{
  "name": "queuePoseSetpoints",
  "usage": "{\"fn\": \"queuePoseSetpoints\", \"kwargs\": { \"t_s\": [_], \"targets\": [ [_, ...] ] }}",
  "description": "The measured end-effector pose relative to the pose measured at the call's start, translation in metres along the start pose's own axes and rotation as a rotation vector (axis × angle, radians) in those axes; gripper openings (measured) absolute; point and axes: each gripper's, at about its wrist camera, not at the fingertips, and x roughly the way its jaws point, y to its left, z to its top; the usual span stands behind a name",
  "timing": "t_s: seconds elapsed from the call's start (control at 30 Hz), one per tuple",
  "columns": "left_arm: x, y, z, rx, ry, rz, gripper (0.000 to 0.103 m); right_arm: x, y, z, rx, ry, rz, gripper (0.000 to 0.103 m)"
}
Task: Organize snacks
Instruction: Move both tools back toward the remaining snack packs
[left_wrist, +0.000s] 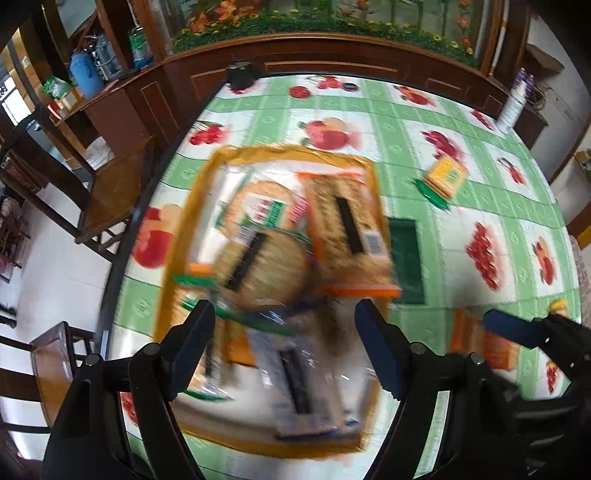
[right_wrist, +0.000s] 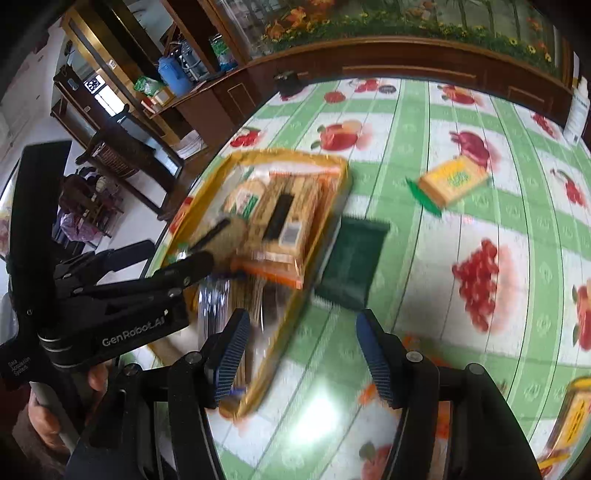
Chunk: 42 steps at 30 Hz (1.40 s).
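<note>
A gold tray (left_wrist: 173, 269) (right_wrist: 291, 153) on the fruit-print tablecloth holds several snack packets, among them a round cracker pack (left_wrist: 266, 266) and an orange-edged biscuit pack (left_wrist: 347, 229) (right_wrist: 284, 218). My left gripper (left_wrist: 286, 317) (right_wrist: 177, 273) hovers open over the tray's near half, nothing between its fingers. My right gripper (right_wrist: 301, 325) (left_wrist: 517, 328) stands open over the cloth beside the tray's right rim, empty. An orange packet (left_wrist: 480, 347) (right_wrist: 413, 341) lies blurred under its right finger. A dark green packet (left_wrist: 406, 254) (right_wrist: 351, 258) lies just right of the tray.
A yellow packet with a green end (left_wrist: 443, 177) (right_wrist: 450, 181) lies farther back on the cloth. Another yellow packet (right_wrist: 576, 417) sits at the near right edge. A white bottle (left_wrist: 515, 99) stands at the far right corner. Wooden chairs (left_wrist: 110, 199) line the table's left side.
</note>
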Motion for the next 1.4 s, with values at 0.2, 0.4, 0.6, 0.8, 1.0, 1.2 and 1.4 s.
{"fn": "queuePoseSetpoints", "kwargs": {
  "t_s": [0.2, 0.4, 0.6, 0.8, 1.0, 1.2, 1.4],
  "targets": [
    [-0.001, -0.039, -0.022, -0.004, 0.038, -0.097, 0.078, -0.011, -0.021, -0.042, 0.031, 0.031, 0.002, 0.067],
    [0.001, -0.093, -0.039, 0.064, 0.074, -0.149, 0.078, -0.035, -0.072, -0.080, 0.130, 0.035, -0.028, 0.069],
    [0.009, -0.137, -0.052, 0.106, 0.122, -0.186, 0.078, -0.072, -0.134, -0.109, 0.236, 0.022, -0.094, 0.071],
    [0.010, -0.168, -0.062, 0.138, 0.133, -0.181, 0.078, -0.110, -0.196, -0.137, 0.337, -0.009, -0.182, 0.076],
    [0.013, -0.183, -0.057, 0.211, 0.134, -0.161, 0.078, -0.132, -0.248, -0.154, 0.470, -0.052, -0.244, 0.084],
    [0.010, -0.192, -0.044, 0.332, 0.119, -0.157, 0.078, -0.121, -0.282, -0.142, 0.512, -0.047, -0.235, 0.085],
    [0.006, -0.211, -0.025, 0.629, 0.095, -0.148, 0.078, -0.091, -0.290, -0.127, 0.492, 0.053, -0.199, 0.088]
  ]
}}
